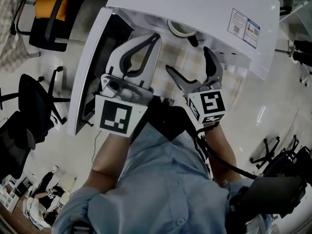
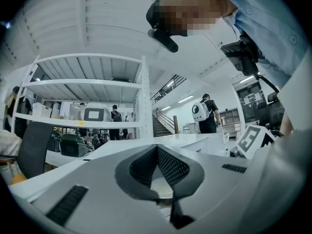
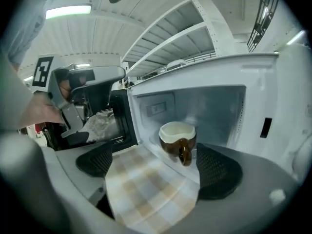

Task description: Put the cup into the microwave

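Cup [image 3: 178, 139] sits upright inside microwave [image 3: 273, 82], straight ahead of right gripper [image 3: 156, 165], just past its spread, empty jaws, handle toward gripper. Left gripper [image 1: 155, 37] pressed together, empty, nearer open door [image 1: 87, 72]; likely closes it.

- This is a large open work hall, closer to a lab or office workspace than to a home.
- Tall white metal shelving [image 2: 87, 89] with deep open tiers stands along one side, with boxes and equipment on it.
- A staircase [image 2: 161, 126] rises to an upper level under a high white ceiling with strip lights [image 2: 185, 99].
- Several people stand in the background, and one person [image 2: 208, 115] wears a white backpack.
- Black office chairs [image 1: 34, 108] stand on a glossy pale floor [image 1: 273, 106].
- A white microwave [image 1: 195, 9] on a checked cloth [image 3: 146, 184] is the one kitchen touch.
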Demonstrator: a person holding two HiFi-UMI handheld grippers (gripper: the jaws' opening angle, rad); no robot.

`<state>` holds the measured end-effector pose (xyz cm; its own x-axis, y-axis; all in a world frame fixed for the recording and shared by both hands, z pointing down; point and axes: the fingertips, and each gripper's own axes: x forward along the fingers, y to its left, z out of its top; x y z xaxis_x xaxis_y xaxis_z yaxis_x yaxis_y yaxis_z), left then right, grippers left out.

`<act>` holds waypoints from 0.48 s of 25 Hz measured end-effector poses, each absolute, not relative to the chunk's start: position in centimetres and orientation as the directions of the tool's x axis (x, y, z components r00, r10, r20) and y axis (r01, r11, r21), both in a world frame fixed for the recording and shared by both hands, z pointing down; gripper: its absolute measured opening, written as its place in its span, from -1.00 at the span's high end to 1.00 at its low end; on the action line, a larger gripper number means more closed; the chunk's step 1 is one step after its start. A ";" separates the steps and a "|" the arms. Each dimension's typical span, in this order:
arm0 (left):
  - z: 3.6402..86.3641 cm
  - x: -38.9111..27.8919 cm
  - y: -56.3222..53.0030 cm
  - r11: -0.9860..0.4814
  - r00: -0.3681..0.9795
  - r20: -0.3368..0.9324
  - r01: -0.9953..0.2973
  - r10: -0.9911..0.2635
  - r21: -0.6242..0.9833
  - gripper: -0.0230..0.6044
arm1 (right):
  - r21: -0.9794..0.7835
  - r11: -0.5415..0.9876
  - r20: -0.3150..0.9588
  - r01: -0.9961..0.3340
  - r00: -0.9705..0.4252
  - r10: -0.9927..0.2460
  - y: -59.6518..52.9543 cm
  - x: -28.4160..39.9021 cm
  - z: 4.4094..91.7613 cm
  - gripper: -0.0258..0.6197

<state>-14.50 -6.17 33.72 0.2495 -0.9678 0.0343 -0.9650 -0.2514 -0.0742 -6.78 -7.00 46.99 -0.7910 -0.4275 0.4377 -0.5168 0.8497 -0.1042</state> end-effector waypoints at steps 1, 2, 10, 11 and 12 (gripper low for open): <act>33.7 -14.5 -6.4 -0.252 0.250 0.032 -0.965 -0.968 -0.069 0.91 | -0.113 0.857 0.437 -0.502 -0.800 -0.411 -6.5 -7.0 47.1 -0.71; 33.7 -14.5 -6.6 -0.253 0.251 0.029 -0.966 -0.967 -0.061 0.91 | -0.118 0.863 0.439 -0.491 -0.806 -0.398 -6.1 -7.2 47.3 -0.71; 34.8 -14.3 -7.1 -0.277 0.274 0.052 -0.960 -0.960 -0.047 0.91 | -0.162 0.797 0.493 -0.581 -0.748 -0.445 -6.5 -8.6 50.1 0.91; 34.9 -14.3 -7.2 -0.278 0.275 0.056 -0.960 -0.960 -0.041 0.91 | -0.164 0.789 0.510 -0.592 -0.735 -0.446 -6.8 -8.7 50.6 0.92; 35.0 -14.3 -7.3 -0.280 0.278 0.061 -0.959 -0.959 -0.035 0.91 | -0.165 0.782 0.526 -0.601 -0.725 -0.445 -7.1 -8.9 51.1 0.92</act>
<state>-14.27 -7.27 35.00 0.2779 -0.9587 0.0608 -0.9593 -0.2802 -0.0347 -8.87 -7.08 51.14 -0.7245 -0.4453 0.5261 -0.6005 0.7824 -0.1647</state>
